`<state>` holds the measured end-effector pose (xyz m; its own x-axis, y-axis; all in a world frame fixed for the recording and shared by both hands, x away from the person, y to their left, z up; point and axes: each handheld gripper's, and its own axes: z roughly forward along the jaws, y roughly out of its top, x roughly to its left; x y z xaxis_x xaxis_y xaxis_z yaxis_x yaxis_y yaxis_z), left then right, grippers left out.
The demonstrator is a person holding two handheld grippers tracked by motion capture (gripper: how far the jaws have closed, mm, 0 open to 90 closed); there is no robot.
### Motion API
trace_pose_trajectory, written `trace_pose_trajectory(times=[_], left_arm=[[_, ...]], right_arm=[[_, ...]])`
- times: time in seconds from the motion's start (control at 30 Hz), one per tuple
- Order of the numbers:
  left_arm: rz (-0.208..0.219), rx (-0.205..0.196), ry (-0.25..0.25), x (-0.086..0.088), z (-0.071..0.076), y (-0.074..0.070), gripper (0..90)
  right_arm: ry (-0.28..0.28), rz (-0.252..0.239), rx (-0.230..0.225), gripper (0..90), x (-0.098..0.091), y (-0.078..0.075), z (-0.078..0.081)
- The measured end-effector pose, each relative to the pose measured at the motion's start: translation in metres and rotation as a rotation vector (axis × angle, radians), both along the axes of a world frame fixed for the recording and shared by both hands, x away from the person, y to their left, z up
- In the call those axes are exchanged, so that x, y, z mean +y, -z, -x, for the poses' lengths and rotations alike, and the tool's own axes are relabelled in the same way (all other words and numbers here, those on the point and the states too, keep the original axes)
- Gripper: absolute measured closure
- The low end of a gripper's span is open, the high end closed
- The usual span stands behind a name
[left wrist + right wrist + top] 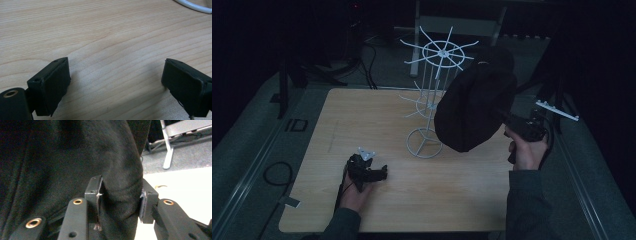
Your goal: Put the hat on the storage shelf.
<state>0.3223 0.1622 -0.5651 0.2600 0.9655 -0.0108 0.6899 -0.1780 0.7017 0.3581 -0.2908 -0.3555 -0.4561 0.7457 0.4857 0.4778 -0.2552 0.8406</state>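
On the right side of the wooden surface [412, 200], a black cap [474, 107] is seen hanging against the white wire rack [437, 65], its crown draped near the rack's upper ring of hooks and its body covering the rack's right side. The right gripper [512, 122] is held level beside the cap, and a fold of the black fabric [120, 192] is seen between its fingers [93, 192] in the right gripper view. The fingers are partly open; the fold fills the gap and lies against both pads, but whether it is pressed cannot be told.

The left gripper [379, 172] is rested low on the surface, well apart from the rack's round base [424, 143]. In the left gripper view its fingers [52, 85] are spread wide, with bare wood between them. A curve of the white base ring [195, 6] is seen at the upper right corner of that view.
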Motion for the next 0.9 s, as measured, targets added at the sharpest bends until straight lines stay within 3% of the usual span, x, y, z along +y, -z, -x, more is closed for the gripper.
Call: trace_pose_trajectory(times=[0.13, 0.57, 0.67, 0.73, 0.8, 0.83, 0.9], left_arm=[[0.0, 0.0, 0.0, 0.0, 0.0, 0.0, 8.8], [-0.003, 0.002, 0.004, 0.0, 0.0, 0.0, 8.8], [-0.005, 0.003, 0.005, 0.0, 0.0, 0.0, 8.8], [-0.005, 0.004, 0.007, 0.0, 0.0, 0.0, 8.8], [-0.003, 0.003, 0.004, 0.0, 0.0, 0.0, 8.9], [-0.004, 0.001, 0.004, 0.0, 0.0, 0.0, 8.9], [-0.003, 0.001, 0.004, 0.0, 0.0, 0.0, 8.8]], right_arm=[[0.004, 0.016, 0.016, 57.4, 0.0, 0.001, -0.001], [0.014, 0.054, 0.002, 57.3, -0.002, 0.0, 0.003], [0.009, 0.083, 0.013, 63.2, -0.001, 0.003, 0.003], [0.003, 0.106, 0.029, 73.6, 0.0, 0.006, 0.004], [0.003, 0.113, 0.035, 78.3, 0.0, 0.007, 0.004], [0.028, 0.139, 0.044, 85.8, 0.001, 0.008, 0.005], [0.03, 0.149, 0.054, 89.6, 0.001, 0.009, 0.005]])
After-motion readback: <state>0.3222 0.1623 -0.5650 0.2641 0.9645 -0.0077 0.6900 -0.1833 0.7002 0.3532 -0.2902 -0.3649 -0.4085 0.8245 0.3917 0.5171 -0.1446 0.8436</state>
